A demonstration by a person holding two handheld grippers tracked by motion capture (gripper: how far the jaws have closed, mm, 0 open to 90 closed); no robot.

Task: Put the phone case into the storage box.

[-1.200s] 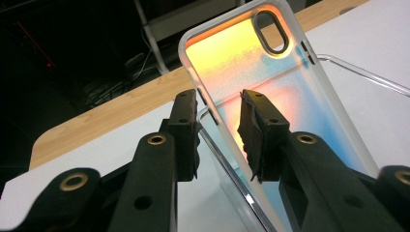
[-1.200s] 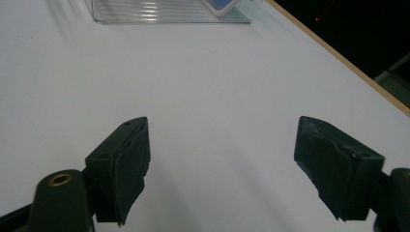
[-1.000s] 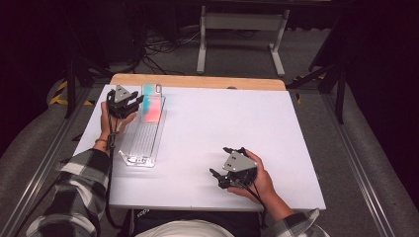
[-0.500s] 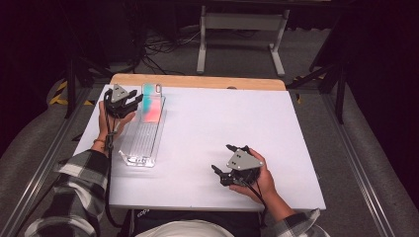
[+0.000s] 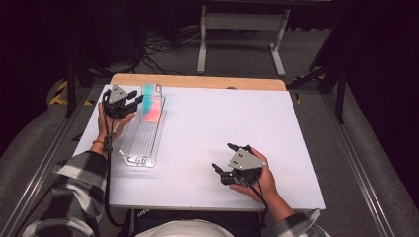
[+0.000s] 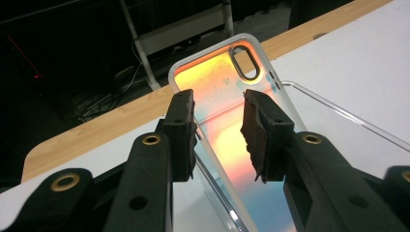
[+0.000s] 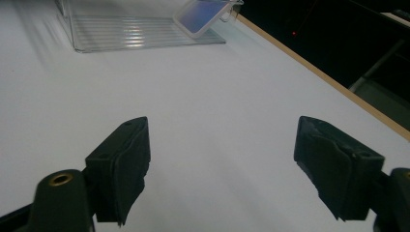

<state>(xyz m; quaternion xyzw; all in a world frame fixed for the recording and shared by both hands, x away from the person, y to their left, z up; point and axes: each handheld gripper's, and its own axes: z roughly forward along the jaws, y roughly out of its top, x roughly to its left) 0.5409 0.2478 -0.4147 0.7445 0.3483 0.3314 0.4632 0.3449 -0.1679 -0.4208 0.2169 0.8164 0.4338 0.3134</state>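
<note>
Left tool (image 5: 129, 101) at upper left of the high view, jaws apart with a narrow gap, set over the near part of the phone case (image 5: 152, 104). Phone case, iridescent orange and blue with a clear rim, resting tilted at the far end of the clear tray (image 5: 140, 148) on the white tabletop (image 5: 207, 128). In the left gripper view, case (image 6: 227, 121) visible between the two pads (image 6: 181, 128), apparently not pinched yet. Right tool (image 5: 228, 165) at lower centre, jaws wide apart, holding nothing, well apart from the tray.

Probably the step: grasping the case. Best to centre the rim between the pads, close slowly, avoid pushing against the tray wall. Smooth plastic, likely to slip if gripped at a corner.
</note>
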